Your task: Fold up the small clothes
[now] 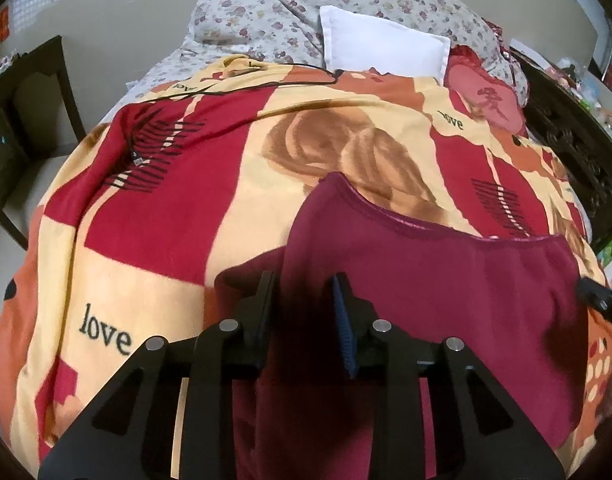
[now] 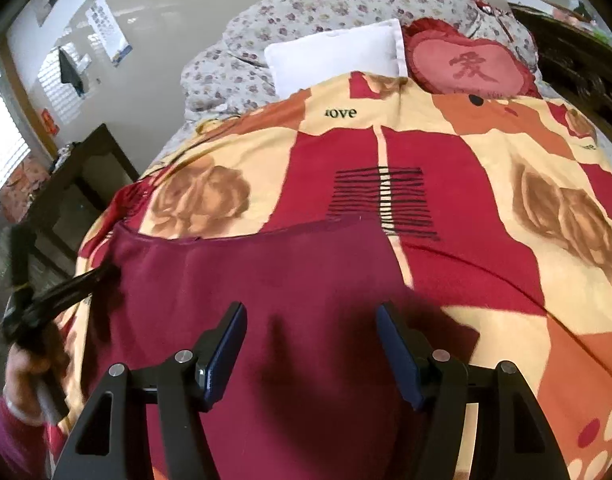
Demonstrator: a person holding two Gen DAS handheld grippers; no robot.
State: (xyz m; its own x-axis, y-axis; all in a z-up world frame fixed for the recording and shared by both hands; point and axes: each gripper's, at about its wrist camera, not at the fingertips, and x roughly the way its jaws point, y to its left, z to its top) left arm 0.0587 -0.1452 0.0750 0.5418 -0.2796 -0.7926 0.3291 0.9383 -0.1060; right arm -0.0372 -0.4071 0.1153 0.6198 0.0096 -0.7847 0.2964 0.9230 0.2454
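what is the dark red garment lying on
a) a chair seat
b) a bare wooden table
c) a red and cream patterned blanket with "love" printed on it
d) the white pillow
c: the dark red garment lies spread on the patterned blanket, well short of the white pillow.

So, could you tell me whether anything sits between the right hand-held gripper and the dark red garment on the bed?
Nothing visible does. The right hand-held gripper hangs open directly over the dark red fabric garment, which lies spread on the patterned red-and-cream blanket with nothing on top of it.
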